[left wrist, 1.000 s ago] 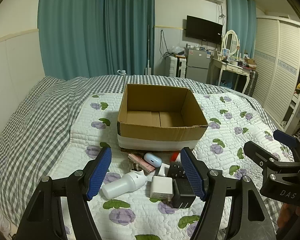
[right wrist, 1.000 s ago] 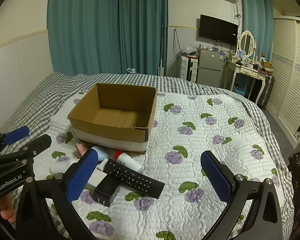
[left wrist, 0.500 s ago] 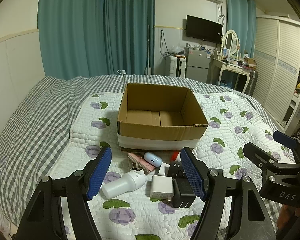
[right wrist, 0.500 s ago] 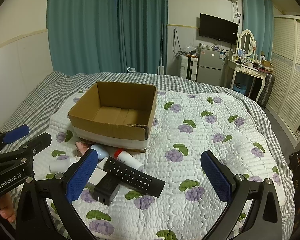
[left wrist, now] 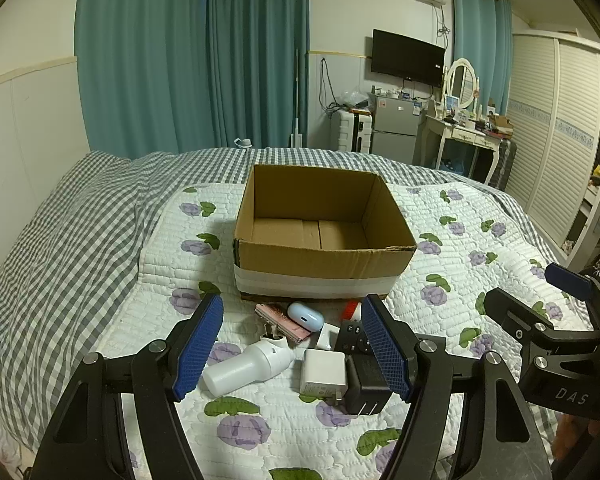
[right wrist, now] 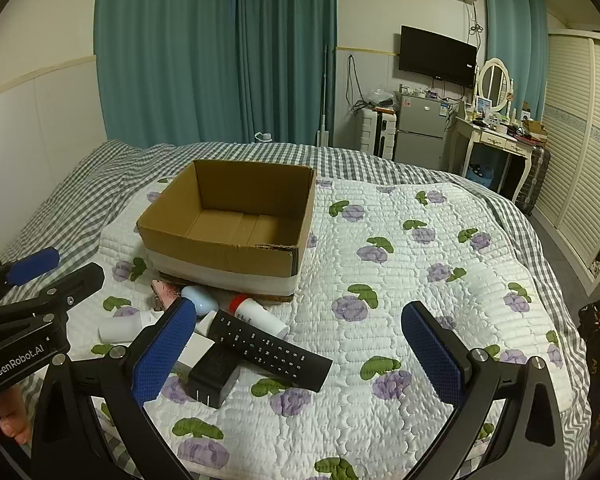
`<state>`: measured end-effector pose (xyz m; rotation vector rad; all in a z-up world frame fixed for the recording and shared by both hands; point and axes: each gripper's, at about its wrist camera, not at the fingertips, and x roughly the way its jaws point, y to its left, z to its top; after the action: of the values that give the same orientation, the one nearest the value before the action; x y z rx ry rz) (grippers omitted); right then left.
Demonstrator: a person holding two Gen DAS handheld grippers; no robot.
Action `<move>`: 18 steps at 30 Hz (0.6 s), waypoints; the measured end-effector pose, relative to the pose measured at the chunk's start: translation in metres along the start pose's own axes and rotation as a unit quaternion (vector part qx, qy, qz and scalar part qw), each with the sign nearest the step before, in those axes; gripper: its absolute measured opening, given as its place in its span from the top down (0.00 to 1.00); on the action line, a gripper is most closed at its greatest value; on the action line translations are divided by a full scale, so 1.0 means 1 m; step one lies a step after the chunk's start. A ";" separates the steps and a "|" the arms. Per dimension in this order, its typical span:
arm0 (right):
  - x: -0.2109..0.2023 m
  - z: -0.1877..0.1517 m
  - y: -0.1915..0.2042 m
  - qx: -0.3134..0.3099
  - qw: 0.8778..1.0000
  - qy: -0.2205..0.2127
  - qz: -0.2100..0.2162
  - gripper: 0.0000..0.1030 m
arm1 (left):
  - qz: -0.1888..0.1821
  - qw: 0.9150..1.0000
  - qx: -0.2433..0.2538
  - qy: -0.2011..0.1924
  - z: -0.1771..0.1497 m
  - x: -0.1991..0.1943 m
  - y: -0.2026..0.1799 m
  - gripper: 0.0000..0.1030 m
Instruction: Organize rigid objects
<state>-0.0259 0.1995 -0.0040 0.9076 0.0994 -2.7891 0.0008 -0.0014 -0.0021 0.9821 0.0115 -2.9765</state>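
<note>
Nothing has moved since the earlier frames: both my hands sit where they were, jaws unchanged. Left gripper (left wrist: 292,350) jaws spread wide, nothing between the pads, hanging above the clutter on the floral quilt (left wrist: 480,236). Right gripper (right wrist: 300,346) also wide open and empty, over the quilt to the right of the pile. Nearest in the left wrist view: black charger (left wrist: 366,384) lying beside white charger (left wrist: 324,372), touching side by side; white bottle (left wrist: 246,368) on its side just left of them. Black remote (right wrist: 270,350) lies across the top of the black charger in the right wrist view, angled toward my right. Behind those, a red-capped white tube (right wrist: 258,314), a pale blue earbud case (left wrist: 305,315) resting on a pink item (left wrist: 280,322), which I can't identify. All of these sit just in front of the cardboard box (left wrist: 324,256), none inside it; box interior shows bare cardboard, white band around its base. Farther back, grey checked bedcover (left wrist: 60,240), then teal curtains (left wrist: 188,56).
</note>
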 end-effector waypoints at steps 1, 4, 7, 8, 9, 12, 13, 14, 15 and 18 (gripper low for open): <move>0.000 0.000 0.000 0.000 1.000 0.000 0.000 0.00 | 0.000 1.000 0.000 0.000 0.000 0.000 0.000 0.28; 0.000 0.000 0.000 0.000 1.000 0.000 0.001 0.00 | 0.000 1.000 0.000 0.000 0.000 0.000 0.000 0.28; 0.000 -0.001 0.001 0.000 1.000 0.000 0.001 0.00 | 0.000 1.000 0.000 0.000 0.000 0.000 0.000 0.28; 0.000 -0.001 0.001 0.000 1.000 0.001 0.001 0.00 | 0.000 1.000 0.000 0.000 0.000 0.000 0.000 0.28; 0.000 -0.001 0.001 -0.001 1.000 0.001 0.001 0.00 | 0.000 1.000 0.000 0.000 0.000 0.000 0.000 0.28; 0.000 -0.001 0.001 0.000 1.000 0.001 0.002 0.00 | 0.000 1.000 0.000 0.000 0.000 0.000 0.000 0.28; 0.000 -0.002 0.002 -0.001 1.000 0.001 0.002 0.00 | 0.000 1.000 0.000 0.000 0.000 0.000 0.000 0.28; 0.001 -0.001 0.002 -0.001 1.000 0.001 0.001 0.00 | 0.000 1.000 0.000 0.000 0.000 0.000 -0.001 0.28; 0.000 -0.001 0.002 -0.001 1.000 0.001 0.001 0.00 | 0.001 1.000 0.000 0.000 0.000 0.000 0.000 0.28; 0.000 -0.002 0.002 -0.001 1.000 0.002 0.002 0.00 | 0.001 1.000 0.000 0.000 0.000 0.000 -0.001 0.28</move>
<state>-0.0250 0.1980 -0.0056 0.9115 0.1009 -2.7841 0.0011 -0.0008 -0.0021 0.9820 0.0104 -2.9751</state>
